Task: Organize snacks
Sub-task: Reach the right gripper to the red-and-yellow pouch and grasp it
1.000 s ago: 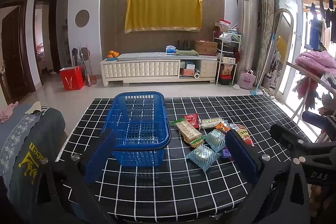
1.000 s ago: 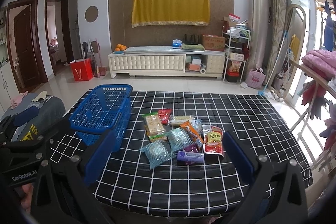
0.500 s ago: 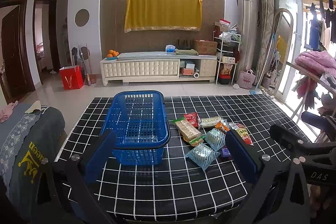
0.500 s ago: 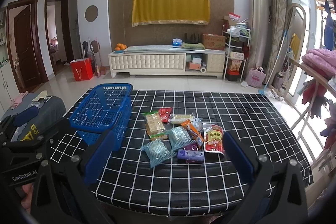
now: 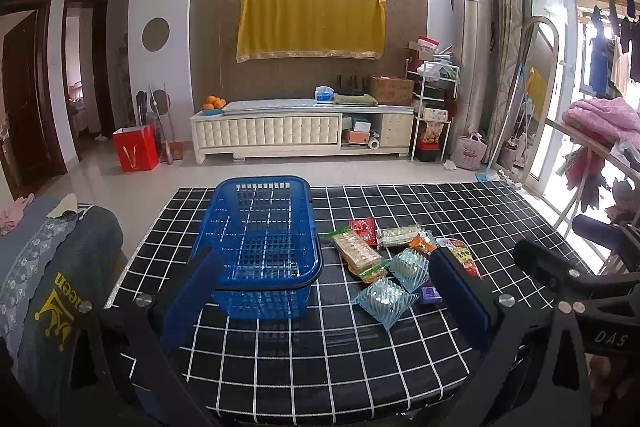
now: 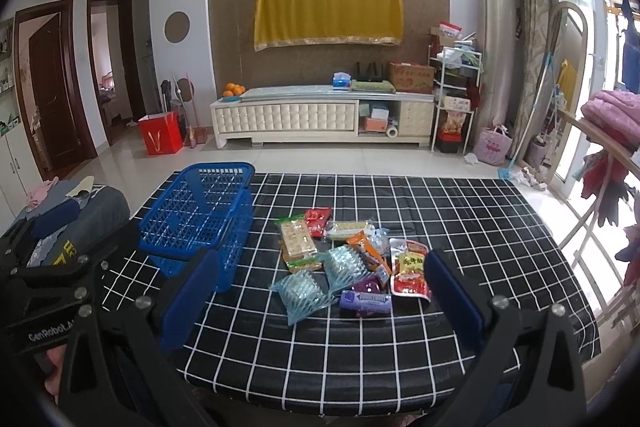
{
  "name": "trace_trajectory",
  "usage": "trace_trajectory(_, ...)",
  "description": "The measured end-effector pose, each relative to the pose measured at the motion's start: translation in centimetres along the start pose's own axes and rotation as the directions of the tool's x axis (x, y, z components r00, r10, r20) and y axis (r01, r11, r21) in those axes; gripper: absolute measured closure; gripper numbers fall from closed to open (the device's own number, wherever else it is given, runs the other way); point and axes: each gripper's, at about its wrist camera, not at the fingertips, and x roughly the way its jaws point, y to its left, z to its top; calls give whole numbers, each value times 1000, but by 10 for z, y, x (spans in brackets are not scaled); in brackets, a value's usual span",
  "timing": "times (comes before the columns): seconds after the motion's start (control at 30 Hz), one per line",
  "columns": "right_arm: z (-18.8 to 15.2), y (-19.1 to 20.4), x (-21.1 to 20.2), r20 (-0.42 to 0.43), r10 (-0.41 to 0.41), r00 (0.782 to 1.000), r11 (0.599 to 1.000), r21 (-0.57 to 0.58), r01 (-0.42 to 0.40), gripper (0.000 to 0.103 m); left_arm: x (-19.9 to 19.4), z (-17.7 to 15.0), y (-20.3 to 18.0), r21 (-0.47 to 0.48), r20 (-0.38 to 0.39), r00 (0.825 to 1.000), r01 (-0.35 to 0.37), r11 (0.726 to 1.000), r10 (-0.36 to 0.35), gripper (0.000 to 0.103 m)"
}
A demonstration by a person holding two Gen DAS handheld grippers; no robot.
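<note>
An empty blue plastic basket (image 5: 260,247) (image 6: 200,215) stands on the left of a black grid-patterned table (image 5: 320,355) (image 6: 460,227). Right of it lies a heap of snack packets (image 5: 384,263) (image 6: 344,259): a cracker pack (image 6: 298,241), two clear bluish packs (image 6: 302,291), a purple bar (image 6: 366,301), a red-and-yellow pouch (image 6: 410,269). My left gripper (image 5: 324,291) hangs open above the table's near edge, facing basket and heap. My right gripper (image 6: 320,297) is open too, held back from the snacks, with nothing between its fingers.
A dark cushioned seat with draped cloth (image 5: 44,279) sits left of the table. Beyond the far edge is tiled floor, a white TV cabinet (image 5: 304,133), a red bag (image 5: 134,149). A rack with pink bedding (image 5: 604,123) stands at the right.
Both grippers have drawn back and risen slightly, so basket and snacks appear a little farther off. Nothing on the table has moved, and both grippers stay open.
</note>
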Motion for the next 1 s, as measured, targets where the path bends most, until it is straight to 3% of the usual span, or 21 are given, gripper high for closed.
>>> trace_trajectory(0.3,20,-54,30,-27,-28,999,999,42,29,0,35,21,-30,42,-5,999,46,998,-46,0)
trace_trajectory(0.43,23,-86,51,-64,-46,997,996,68,51,0,67,28,-52,25,-59,993,104,994,-102,0)
trace_trajectory(0.6,19,-118,80,-131,-55,990,993,98,68,0,110,31,-81,29,-115,987,114,993,-109,0)
trace_trajectory(1.0,-18,-168,172,-366,3,931,987,151,57,0,209,3,-124,21,-311,947,89,996,-78,0)
